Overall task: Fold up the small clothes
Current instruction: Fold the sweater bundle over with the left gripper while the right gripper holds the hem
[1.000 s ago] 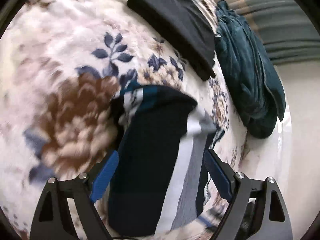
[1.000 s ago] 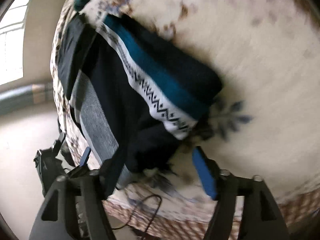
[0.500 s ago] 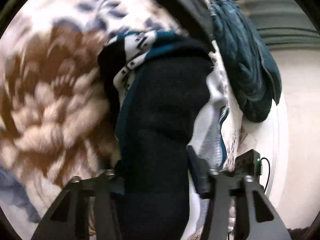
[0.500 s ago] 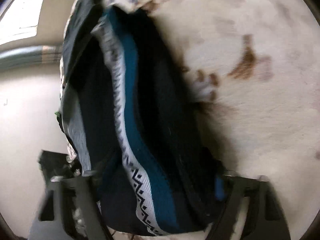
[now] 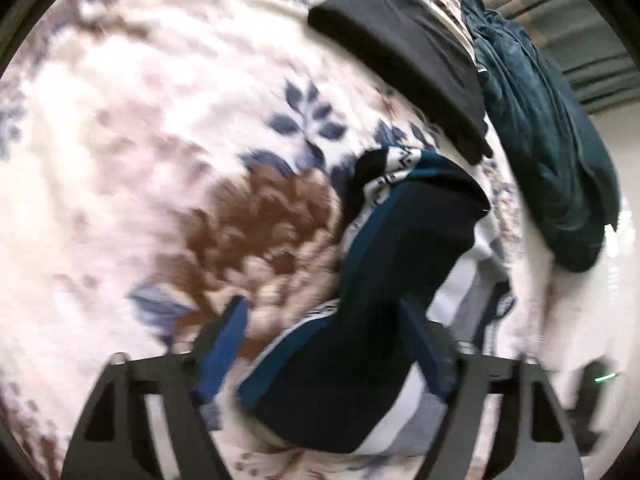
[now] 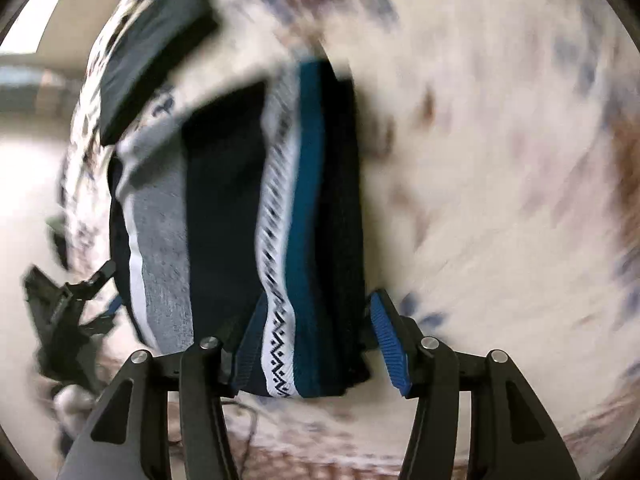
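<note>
Both grippers, left [image 5: 324,344] and right [image 6: 320,340], had jaws apart, straddling the folded sweater [image 6: 280,208] on the blanket [image 5: 160,140].

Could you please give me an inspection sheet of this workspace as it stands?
Surface: floral blanket, cream, brown and blue.
Job's things: striped navy garment folded lengthwise; folded black garment beyond it.
Clutter: crumpled teal cloth at the blanket's edge.
Grippers: left tool open around the garment; right tool straddling its near end, contact unclear.
Cables: thin dark cable below the blanket's edge.
Surroundings: pale floor, striped curtain.
</note>
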Tool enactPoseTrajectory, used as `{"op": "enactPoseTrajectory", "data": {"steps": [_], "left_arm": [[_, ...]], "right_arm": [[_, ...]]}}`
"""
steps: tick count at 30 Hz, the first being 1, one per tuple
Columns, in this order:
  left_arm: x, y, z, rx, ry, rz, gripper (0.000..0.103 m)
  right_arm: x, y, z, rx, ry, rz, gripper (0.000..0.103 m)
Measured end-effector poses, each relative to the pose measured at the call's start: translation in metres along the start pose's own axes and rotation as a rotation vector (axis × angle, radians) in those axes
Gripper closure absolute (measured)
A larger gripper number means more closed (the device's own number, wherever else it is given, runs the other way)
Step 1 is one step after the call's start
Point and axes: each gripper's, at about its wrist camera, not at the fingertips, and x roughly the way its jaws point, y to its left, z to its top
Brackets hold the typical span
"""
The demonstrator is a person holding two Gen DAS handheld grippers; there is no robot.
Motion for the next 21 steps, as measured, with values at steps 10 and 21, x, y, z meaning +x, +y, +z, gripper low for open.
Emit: {"op": "enactPoseTrajectory", "data": {"steps": [10, 21], "left_arm": [[0.048, 0.002, -0.003, -0.014, 0.038, -0.114, 0.013], [0.05, -0.022, 0.007, 0.159, 0.01, -0.279, 0.07]], "right_arm": [[0.039, 0.239, 0.093, -0.548, 0.167, -0.046, 0.047], [0.184, 0.353, 0.093, -1.092, 0.528, -0.504, 0.079]]}}
